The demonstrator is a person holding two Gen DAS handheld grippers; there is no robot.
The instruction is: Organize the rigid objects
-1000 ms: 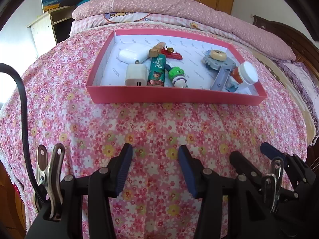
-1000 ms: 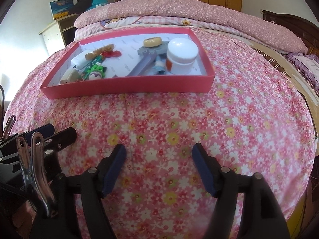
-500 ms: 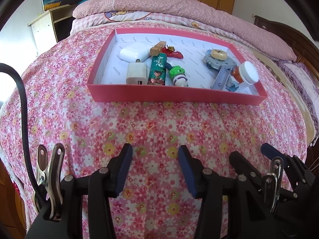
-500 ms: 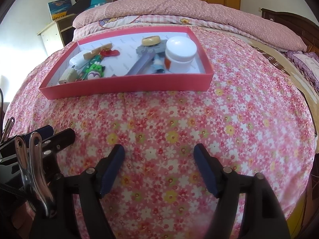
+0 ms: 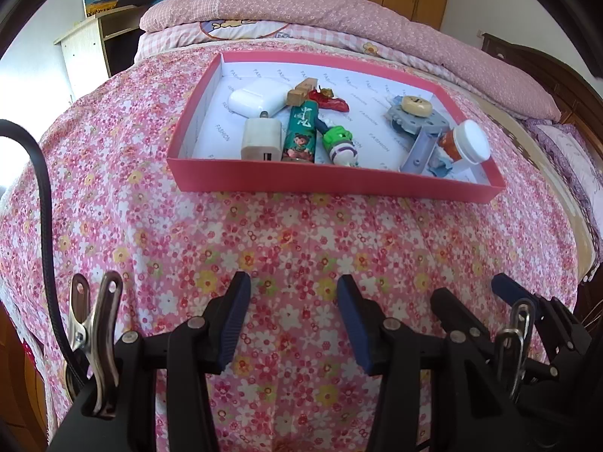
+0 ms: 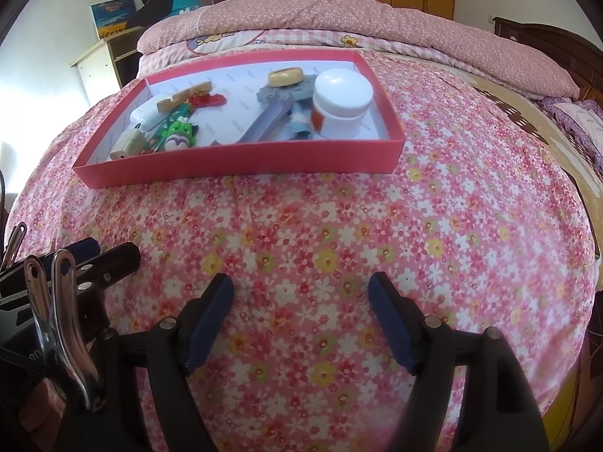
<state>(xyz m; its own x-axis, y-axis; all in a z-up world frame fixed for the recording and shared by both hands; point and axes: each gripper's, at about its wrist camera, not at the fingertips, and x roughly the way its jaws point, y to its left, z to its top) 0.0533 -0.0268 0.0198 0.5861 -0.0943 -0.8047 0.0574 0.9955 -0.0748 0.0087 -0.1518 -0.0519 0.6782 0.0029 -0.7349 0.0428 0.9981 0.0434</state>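
A pink shallow box [image 5: 331, 184] [image 6: 241, 164] lies on the flowered bedspread and holds several small items: a white earbud case [image 5: 256, 98], a white charger [image 5: 262, 140], a green lighter [image 5: 301, 132], a green and white toy [image 5: 341, 147], a grey gear piece [image 5: 416, 120] [image 6: 279, 101] and a white-lidded jar [image 5: 467, 143] [image 6: 341, 103]. Well short of the box, my left gripper [image 5: 293, 301] hangs open over bare bedspread, holding nothing. My right gripper [image 6: 301, 301] is beside it, its jaws opening wider with nothing between them.
Folded pink quilts and pillows [image 5: 339, 11] lie behind the box. A pale wooden shelf unit [image 5: 86, 52] stands at the far left and a dark headboard [image 5: 546, 71] at the right. The bed edge drops off at the right [image 6: 580, 226].
The right gripper's fingers have spread further apart. Both views have barely shifted and the left gripper looks the same.
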